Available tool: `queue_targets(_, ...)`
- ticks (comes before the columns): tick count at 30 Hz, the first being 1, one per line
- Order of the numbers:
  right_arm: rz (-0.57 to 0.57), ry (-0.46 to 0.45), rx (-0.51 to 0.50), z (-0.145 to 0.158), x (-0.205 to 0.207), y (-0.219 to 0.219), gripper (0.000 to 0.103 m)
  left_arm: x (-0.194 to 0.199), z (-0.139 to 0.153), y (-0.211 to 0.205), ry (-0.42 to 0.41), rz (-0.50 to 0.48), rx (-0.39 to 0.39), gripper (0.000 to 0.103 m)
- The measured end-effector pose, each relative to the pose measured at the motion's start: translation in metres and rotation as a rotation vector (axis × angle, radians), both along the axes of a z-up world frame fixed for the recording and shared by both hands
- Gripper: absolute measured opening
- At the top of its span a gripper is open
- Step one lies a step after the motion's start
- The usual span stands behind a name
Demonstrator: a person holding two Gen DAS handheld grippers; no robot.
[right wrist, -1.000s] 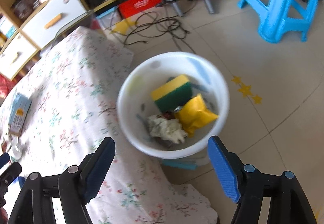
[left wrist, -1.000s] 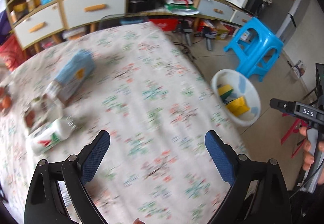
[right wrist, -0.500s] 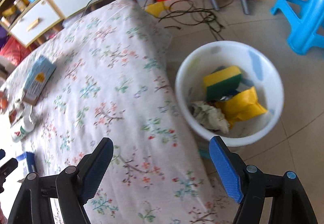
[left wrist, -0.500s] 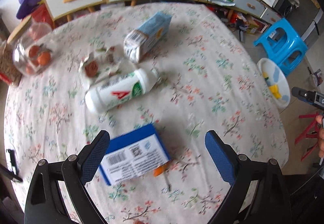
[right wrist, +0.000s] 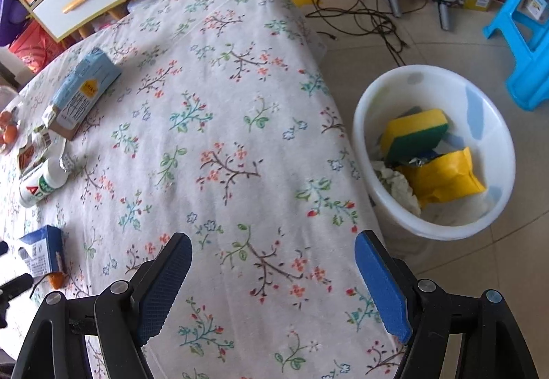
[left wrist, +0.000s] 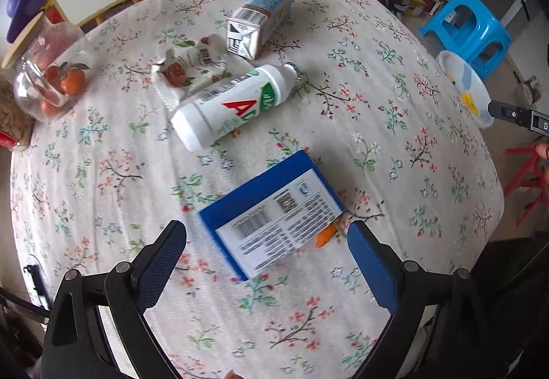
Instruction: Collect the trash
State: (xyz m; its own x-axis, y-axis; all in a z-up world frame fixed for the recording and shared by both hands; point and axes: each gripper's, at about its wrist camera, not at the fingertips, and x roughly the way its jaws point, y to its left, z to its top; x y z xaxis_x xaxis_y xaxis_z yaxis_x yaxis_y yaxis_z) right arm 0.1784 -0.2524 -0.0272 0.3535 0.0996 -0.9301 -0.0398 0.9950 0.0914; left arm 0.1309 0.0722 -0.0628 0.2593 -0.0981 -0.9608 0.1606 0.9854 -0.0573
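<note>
1. Left gripper (left wrist: pixel 266 250): jaws spread wide, nothing held, above the blue box (left wrist: pixel 272 216) on the bench (left wrist: pixel 394 77).
2. Right gripper (right wrist: pixel 272 271): jaws spread, empty, over the bench edge.
3. Left view only: glass jar (left wrist: pixel 51 73) of oranges.
4. Right view only: white bin (right wrist: pixel 434 152) contents, sponge (right wrist: pixel 413 135) and yellow wrapper (right wrist: pixel 442 176), on the floor.

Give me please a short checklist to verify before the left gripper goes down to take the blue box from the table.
1. Left gripper open: ok, fingers wide apart, nothing held.
2. Blue box between and ahead of the fingers: ok.
3. Fingers wider than the box: cannot tell; it lies diagonally.
4. Small orange object clear of the box: not ok, it touches the near corner.
5. White bottle apart from the box: ok.
6. White bin has room: ok, sponge and yellow wrapper fill only the bottom.
</note>
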Motion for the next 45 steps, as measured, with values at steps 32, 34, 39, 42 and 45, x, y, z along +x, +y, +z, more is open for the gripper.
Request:
queue_targets(32,0.159,0.028,-0.089,-0.021,-0.018,0.061,0.082,-0.022,-0.018,-0.014,-0.025,-0.109,-0.141,0.01)
queue_targets(34,0.172,0.03,-0.077,-0.022,-0.021,0.065,0.082,-0.028,-0.017,-0.02,-0.045,-0.131,-0.121,0.008)
queue_targets(39,0.243,0.079,0.061,-0.025,-0.037,0.081,0.082,-0.033,-0.018,-0.037,-0.032,-0.167,-0.144,0.006)
queue_targets(42,0.297,0.12,0.124,-0.03,-0.046,0.098,0.08,-0.031,-0.015,-0.032,-0.028,-0.13,-0.166,0.008)
queue_targets(45,0.342,0.141,0.149,-0.033,-0.053,0.116,0.072,-0.028,-0.013,-0.022,-0.015,-0.079,-0.171,0.014)
